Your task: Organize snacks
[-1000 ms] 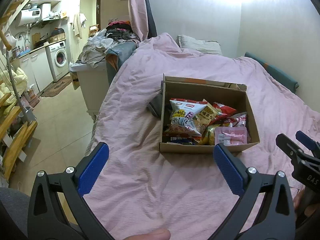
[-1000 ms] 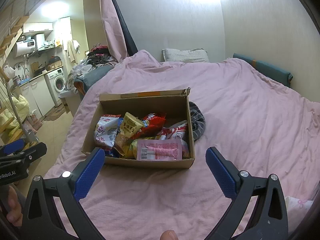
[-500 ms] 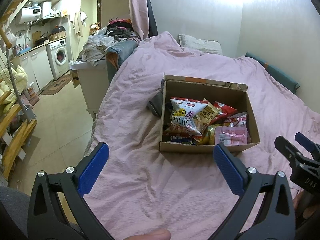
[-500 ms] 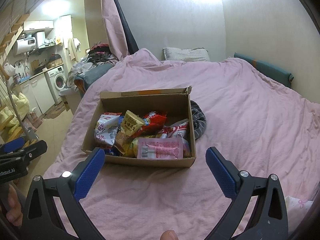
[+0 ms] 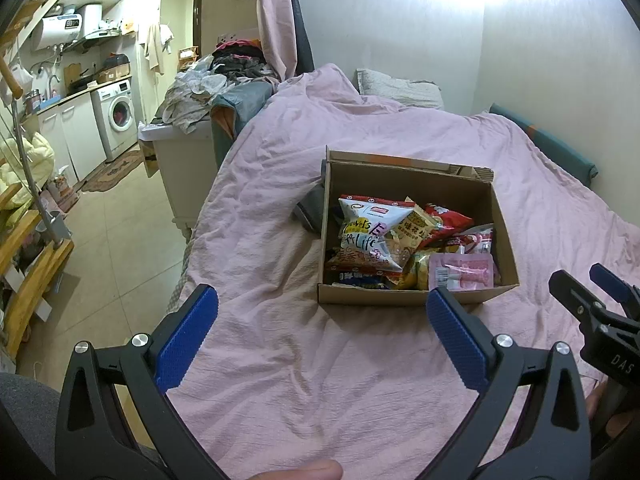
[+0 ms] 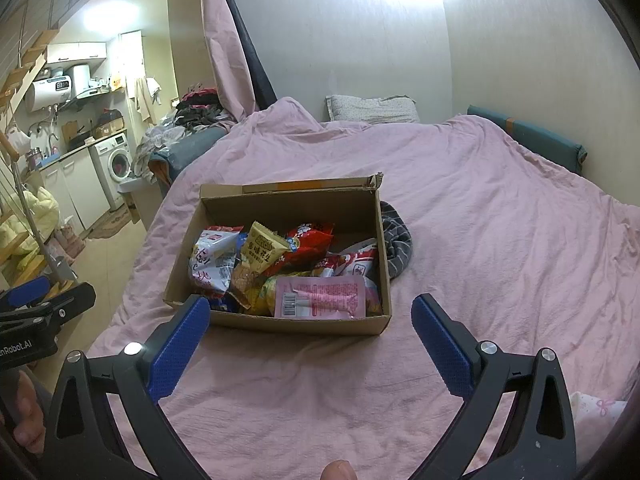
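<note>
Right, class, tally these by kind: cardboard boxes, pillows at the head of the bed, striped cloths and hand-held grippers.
Open brown cardboard box: 1
Pale patterned pillow: 1
Grey striped cloth: 1
Black two-finger grippers with blue pads, left gripper and right gripper: 2
Total: 5

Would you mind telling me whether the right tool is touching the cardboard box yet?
Apart. In the right wrist view, the right tool is open and short of the cardboard box, with pink bedspread visible between its right finger and the box's corner.
</note>
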`<control>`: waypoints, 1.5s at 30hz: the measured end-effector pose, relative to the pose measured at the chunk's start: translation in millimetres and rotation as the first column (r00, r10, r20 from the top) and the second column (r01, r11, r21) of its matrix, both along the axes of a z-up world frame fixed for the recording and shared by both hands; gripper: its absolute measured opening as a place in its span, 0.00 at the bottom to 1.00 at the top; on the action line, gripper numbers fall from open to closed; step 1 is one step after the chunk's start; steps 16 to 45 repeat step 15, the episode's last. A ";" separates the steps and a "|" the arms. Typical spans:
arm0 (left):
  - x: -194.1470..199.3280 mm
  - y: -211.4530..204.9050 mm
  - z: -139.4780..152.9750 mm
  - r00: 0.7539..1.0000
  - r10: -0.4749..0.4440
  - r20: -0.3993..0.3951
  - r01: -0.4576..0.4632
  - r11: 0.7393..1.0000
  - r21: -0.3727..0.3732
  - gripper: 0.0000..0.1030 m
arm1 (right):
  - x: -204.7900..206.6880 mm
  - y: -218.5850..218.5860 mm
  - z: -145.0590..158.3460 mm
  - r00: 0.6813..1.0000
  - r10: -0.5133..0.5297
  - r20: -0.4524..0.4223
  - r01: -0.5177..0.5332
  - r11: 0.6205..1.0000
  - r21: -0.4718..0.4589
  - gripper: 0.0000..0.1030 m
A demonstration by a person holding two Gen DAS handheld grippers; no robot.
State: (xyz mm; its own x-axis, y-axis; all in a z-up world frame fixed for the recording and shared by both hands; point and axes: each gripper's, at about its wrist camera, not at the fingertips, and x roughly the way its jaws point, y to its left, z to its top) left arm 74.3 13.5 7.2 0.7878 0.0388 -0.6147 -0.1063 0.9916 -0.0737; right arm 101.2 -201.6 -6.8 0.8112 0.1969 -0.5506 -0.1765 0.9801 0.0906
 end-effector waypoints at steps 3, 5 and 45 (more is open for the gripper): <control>-0.1 0.1 0.0 1.000 0.000 0.000 0.000 1.000 0.001 1.00 | 0.6 -0.9 0.5 1.000 0.000 -0.001 0.000 1.000 0.002 1.00; -0.2 0.1 0.0 1.000 0.000 0.000 0.000 1.000 0.000 1.00 | 0.9 -1.0 0.5 1.000 0.000 0.000 0.000 1.000 0.001 1.00; 1.1 -1.6 0.1 1.000 -0.008 0.002 0.008 1.000 0.001 1.00 | 0.8 -0.9 0.4 1.000 0.000 -0.001 0.000 1.000 0.000 1.00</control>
